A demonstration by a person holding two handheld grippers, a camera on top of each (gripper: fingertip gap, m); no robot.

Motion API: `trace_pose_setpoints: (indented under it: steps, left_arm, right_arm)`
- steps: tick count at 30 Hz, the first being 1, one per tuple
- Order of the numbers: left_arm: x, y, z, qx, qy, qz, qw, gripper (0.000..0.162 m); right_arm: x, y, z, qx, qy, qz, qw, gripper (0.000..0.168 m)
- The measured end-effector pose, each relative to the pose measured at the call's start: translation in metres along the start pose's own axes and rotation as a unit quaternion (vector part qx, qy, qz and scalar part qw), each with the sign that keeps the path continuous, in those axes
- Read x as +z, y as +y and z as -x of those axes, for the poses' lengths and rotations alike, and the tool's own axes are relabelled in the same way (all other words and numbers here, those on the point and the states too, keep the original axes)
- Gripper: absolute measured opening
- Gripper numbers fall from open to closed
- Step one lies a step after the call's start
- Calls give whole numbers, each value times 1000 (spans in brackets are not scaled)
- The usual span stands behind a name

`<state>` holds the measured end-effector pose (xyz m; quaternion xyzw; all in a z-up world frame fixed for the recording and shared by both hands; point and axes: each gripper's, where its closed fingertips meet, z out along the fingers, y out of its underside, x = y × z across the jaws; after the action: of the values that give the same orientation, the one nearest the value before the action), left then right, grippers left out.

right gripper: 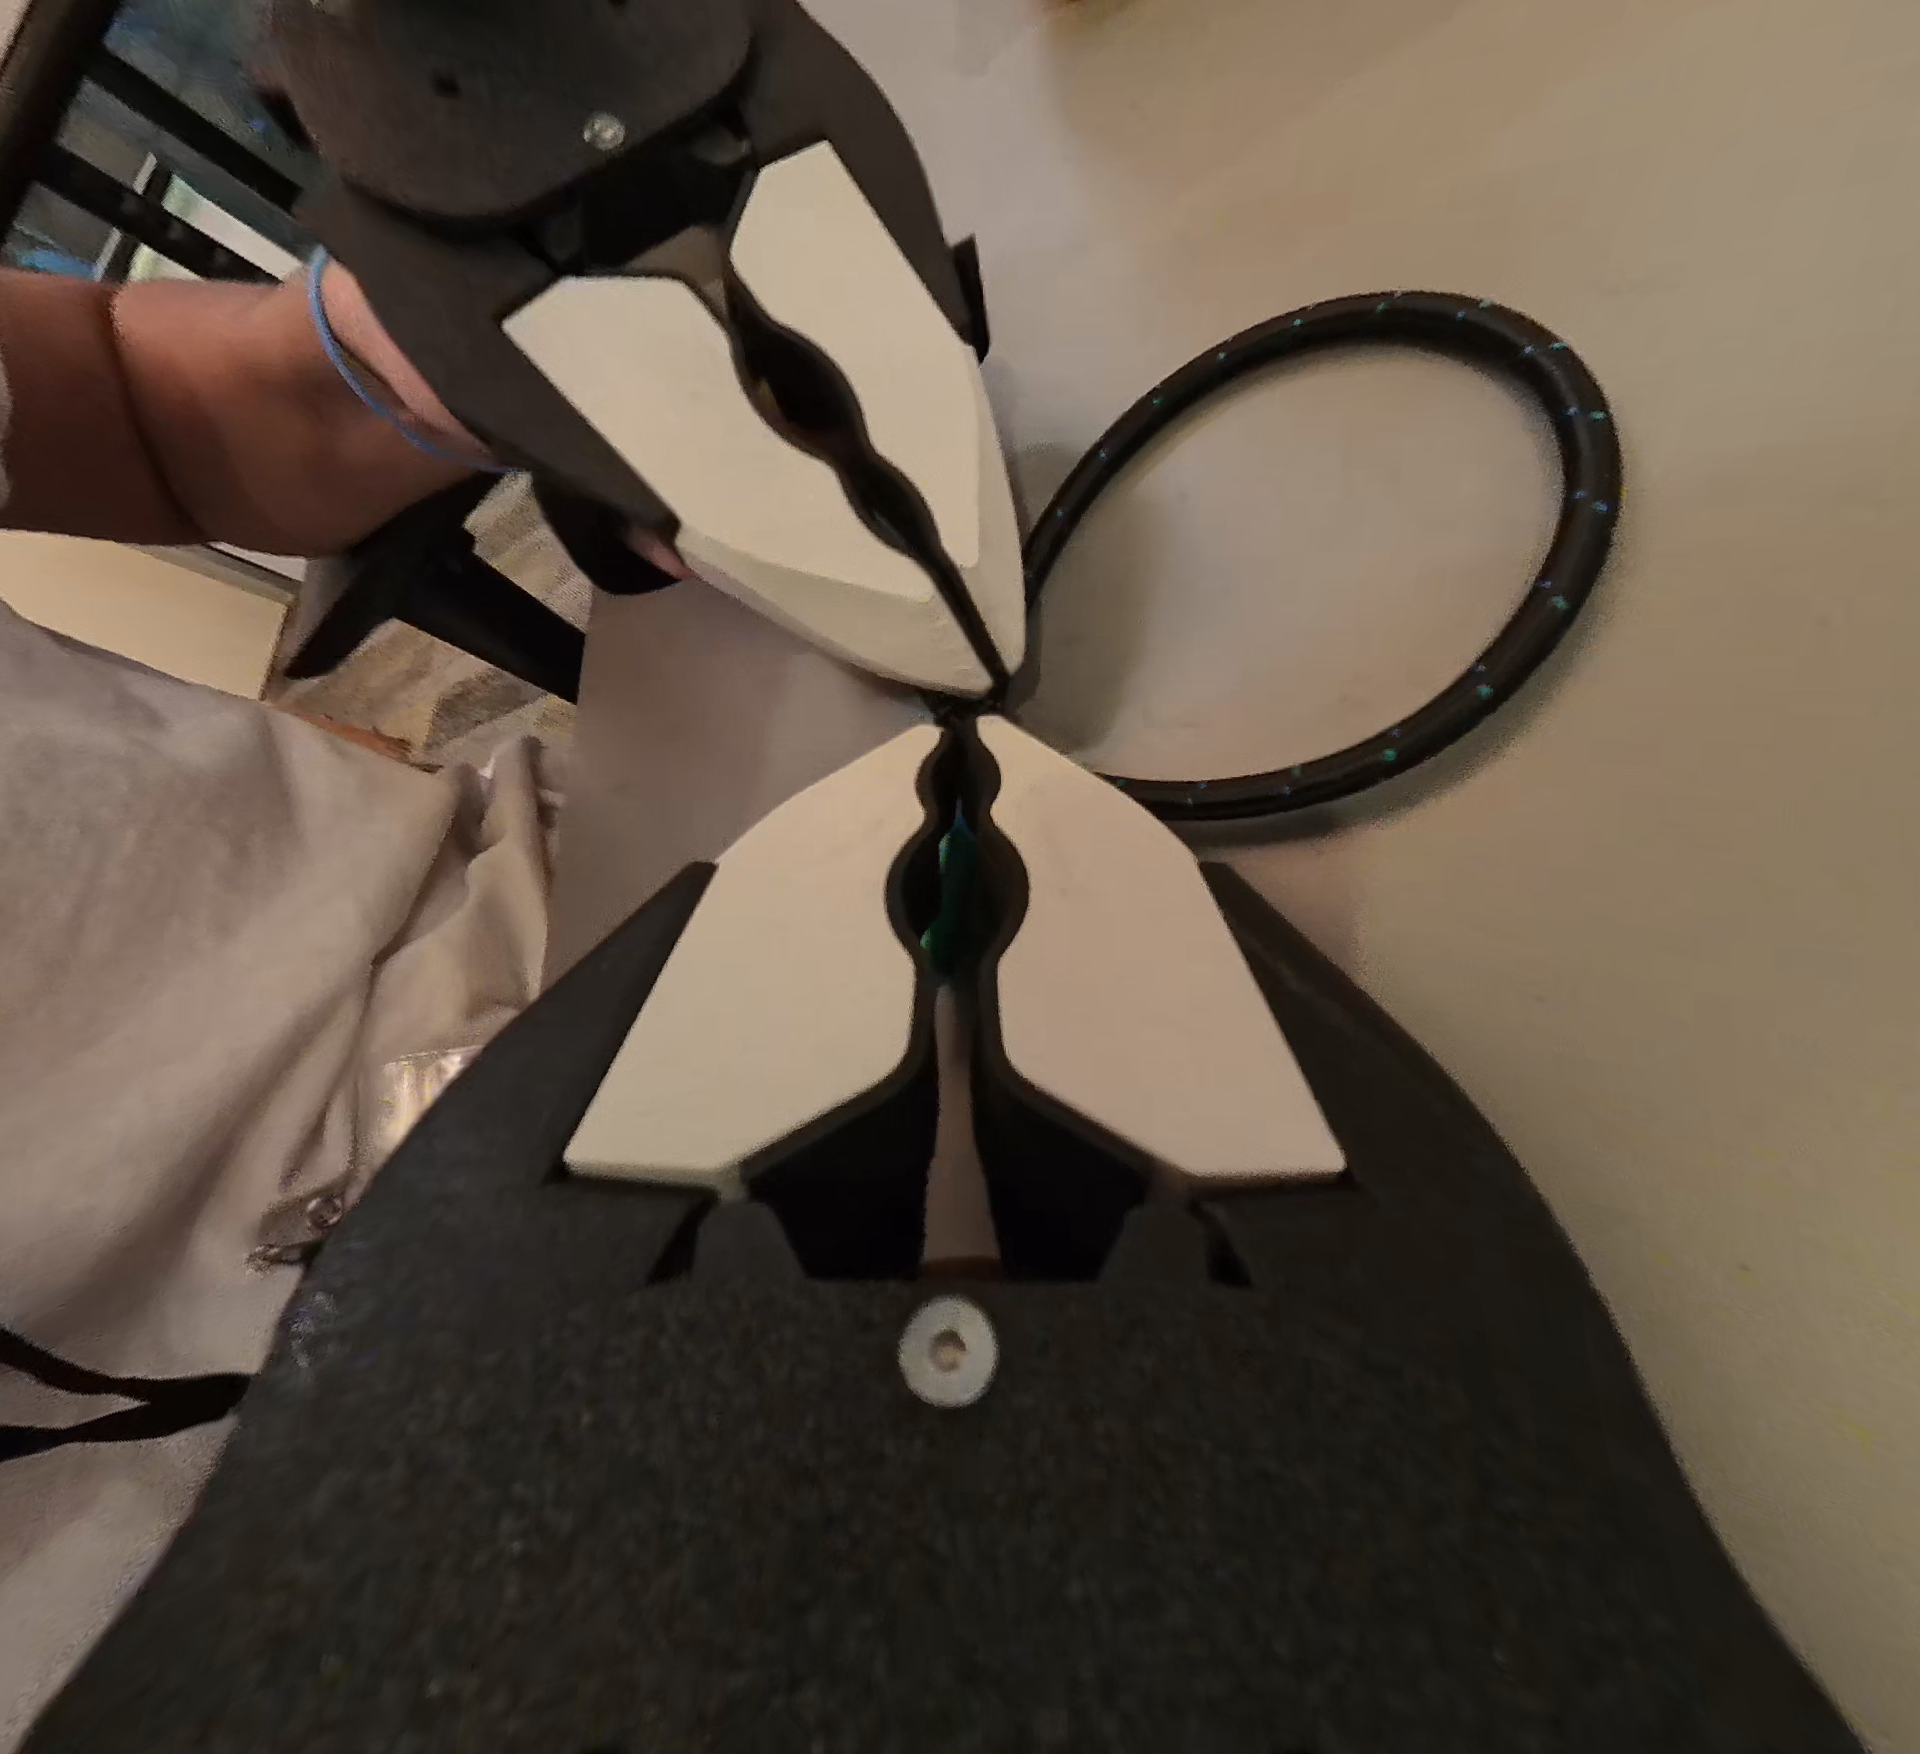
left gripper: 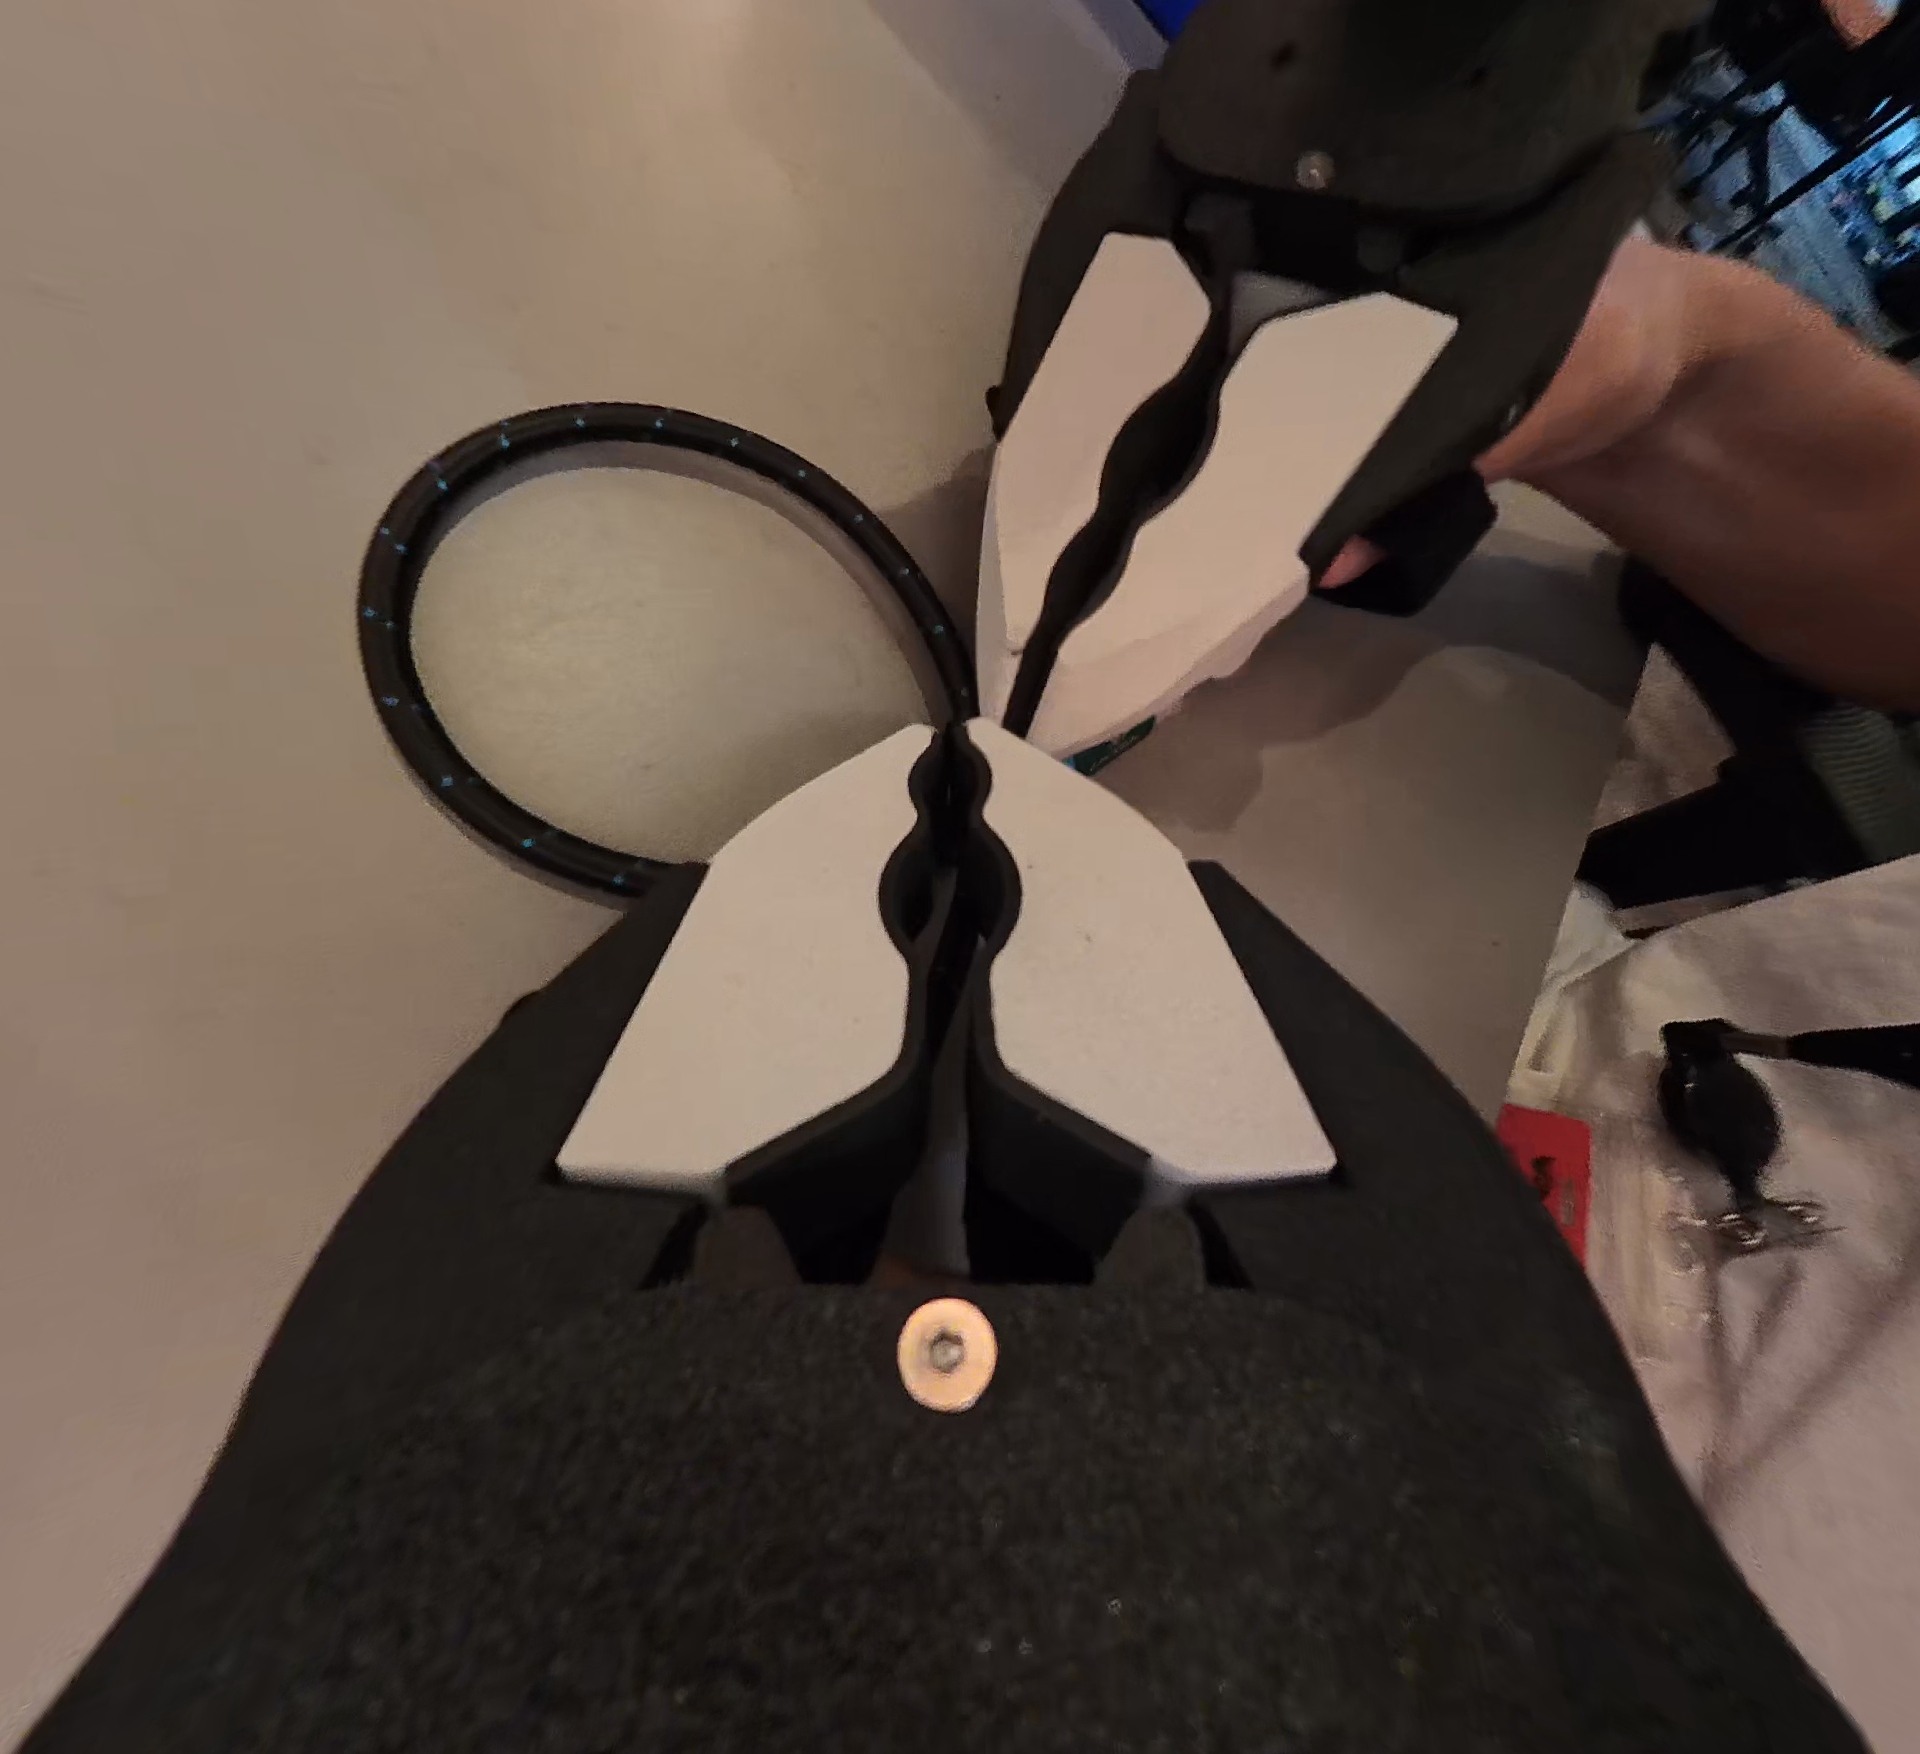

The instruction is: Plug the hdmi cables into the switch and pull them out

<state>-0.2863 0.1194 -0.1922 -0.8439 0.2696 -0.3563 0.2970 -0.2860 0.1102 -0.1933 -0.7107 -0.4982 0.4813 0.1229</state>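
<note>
We see both grippers meeting tip to tip over the pale bench [left gripper: 260, 250]. The left gripper [left gripper: 951, 738] has its fingers [left gripper: 790, 956] pressed together on the black cable [left gripper: 436, 509], which loops out onto the bench just beside them. The right gripper [right gripper: 956, 728] has its fingers [right gripper: 1122, 977] closed on something green and dark, the switch as far as we can tell.
</note>
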Motion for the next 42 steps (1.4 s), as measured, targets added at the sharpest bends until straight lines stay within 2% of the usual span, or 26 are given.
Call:
trace_pose_setpoints:
  steps: [4, 10, 17, 24, 30, 39, 42]
  left_arm:
    - [3, -2, 0, -55, 23, -5, 998, 0]
    - [3, -5, -1, -72, 38, -15, 997, 0]
    - [1, -6, -13, -29, 54, -19, 998, 0]
    - [4, -1, -20, 15, 47, -5, 999, 0]
    - [-5, 3, -15, 42, 18, -5, 999, 12]
    - [4, 12, -12, 93, -24, 31, 995, 11]
    - [7, 12, -13, 105, -30, 31, 994, 11]
  right_arm:
    - [3, 2, 1, -15, 9, 11, 1000, 0]
    - [1, 0, 1, -7, 5, -1, 1000, 0]
    - [-16, -17, 1, 57, -63, -69, 994, 5]
    - [-14, -12, 2, 61, -67, -51, 995, 3]
    - [-16, -8, 1, 60, -65, -44, 995, 6]
    - [-8, -4, -1, 37, -35, -17, 999, 6]
    - [-5, -3, -3, 35, -26, -10, 999, 0]
